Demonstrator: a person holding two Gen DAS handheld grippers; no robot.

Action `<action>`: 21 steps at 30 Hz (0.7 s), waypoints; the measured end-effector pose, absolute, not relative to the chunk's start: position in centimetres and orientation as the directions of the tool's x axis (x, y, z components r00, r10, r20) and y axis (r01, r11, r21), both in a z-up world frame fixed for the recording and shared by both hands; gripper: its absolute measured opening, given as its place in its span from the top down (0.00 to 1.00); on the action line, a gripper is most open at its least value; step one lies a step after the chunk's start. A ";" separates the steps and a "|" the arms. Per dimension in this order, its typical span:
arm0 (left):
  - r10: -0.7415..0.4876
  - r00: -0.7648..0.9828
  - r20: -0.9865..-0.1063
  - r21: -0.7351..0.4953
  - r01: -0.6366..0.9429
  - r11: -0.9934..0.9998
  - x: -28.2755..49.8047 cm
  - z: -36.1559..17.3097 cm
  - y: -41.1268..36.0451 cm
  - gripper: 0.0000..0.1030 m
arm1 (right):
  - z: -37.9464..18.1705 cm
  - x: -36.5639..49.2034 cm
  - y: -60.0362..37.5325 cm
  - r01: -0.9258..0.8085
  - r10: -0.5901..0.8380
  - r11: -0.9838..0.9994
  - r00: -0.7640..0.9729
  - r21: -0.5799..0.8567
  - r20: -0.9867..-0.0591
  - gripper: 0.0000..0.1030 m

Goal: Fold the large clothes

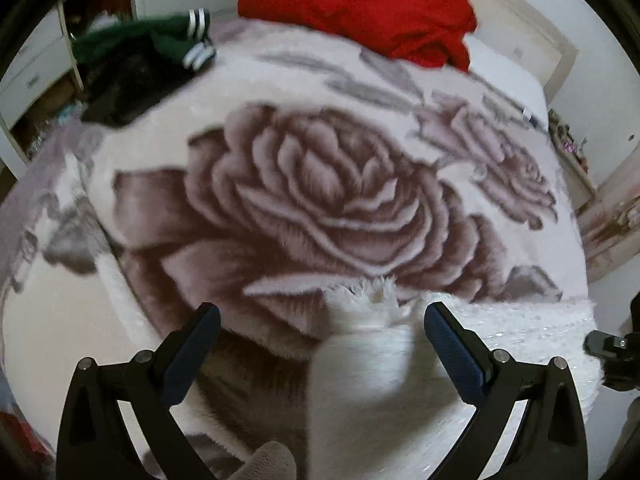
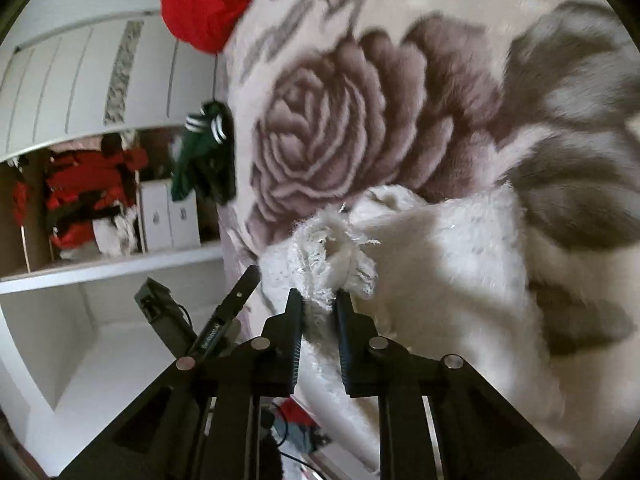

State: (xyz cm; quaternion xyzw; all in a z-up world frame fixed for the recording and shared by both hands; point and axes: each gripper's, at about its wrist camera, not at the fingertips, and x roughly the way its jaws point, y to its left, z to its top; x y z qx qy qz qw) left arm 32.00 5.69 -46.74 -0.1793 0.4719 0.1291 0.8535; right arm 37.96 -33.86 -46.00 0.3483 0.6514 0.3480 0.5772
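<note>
The right gripper [image 2: 319, 298] is clenched on the frayed edge of a fluffy white garment [image 2: 432, 248], its two pads pinching a tuft of the fringe between them. The left gripper [image 1: 322, 320] stands released, jaws wide apart; a fold of the same white garment [image 1: 360, 360] rises between its fingers [image 1: 192, 344] without either pad pressing on it. The lower part of that fold is blurred, and the pale rounded shape [image 1: 268, 460] at the bottom edge of the left wrist view is cut off and cannot be identified. The garment lies on a bed covered by a plush blanket with a large rose pattern [image 1: 320, 184], near the blanket's near edge. At the far side of the bed sits a red bundle of cloth [image 1: 360, 4], partly cut off by the frame. Towards the far left corner lies a dark green garment with white stripes [image 1: 160, 40], over something black that is hard to make out. Beside the bed an open white shelf unit [image 2: 104, 272] holds red and white clothes [image 2: 88, 196] heaped in its compartment, blurred, with white boxes [image 2: 168, 216] next to them.
</note>
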 end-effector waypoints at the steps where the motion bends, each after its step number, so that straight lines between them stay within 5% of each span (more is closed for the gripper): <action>1: 0.053 0.537 -0.842 -0.193 -0.391 0.900 31.5 -46.0 5.6 0.00 | -44.9 37.7 -34.6 0.052 0.856 0.516 -0.070 0.855 -0.513 0.84; 10: 0.080 0.461 -0.884 -0.080 -0.317 0.945 33.9 -50.8 1.5 0.00 | -42.4 37.9 -42.7 0.128 0.782 0.611 0.057 0.781 -0.621 0.85; 14: 0.080 0.446 -0.891 -0.053 -0.278 0.959 35.3 -52.3 0.7 0.00 | -48.3 39.6 -40.3 0.043 0.558 0.829 -0.003 0.557 -0.830 0.85; 17: 0.092 0.446 -0.890 -0.034 -0.267 0.963 35.5 -52.0 0.6 0.00 | -52.5 40.2 -36.9 -0.027 0.469 0.880 -0.117 0.475 -0.875 0.80; 21: 0.096 0.437 -0.894 -0.033 -0.276 0.961 35.2 -52.0 1.2 0.00 | -48.3 41.1 -37.1 -0.067 0.388 0.917 -0.087 0.394 -0.917 0.73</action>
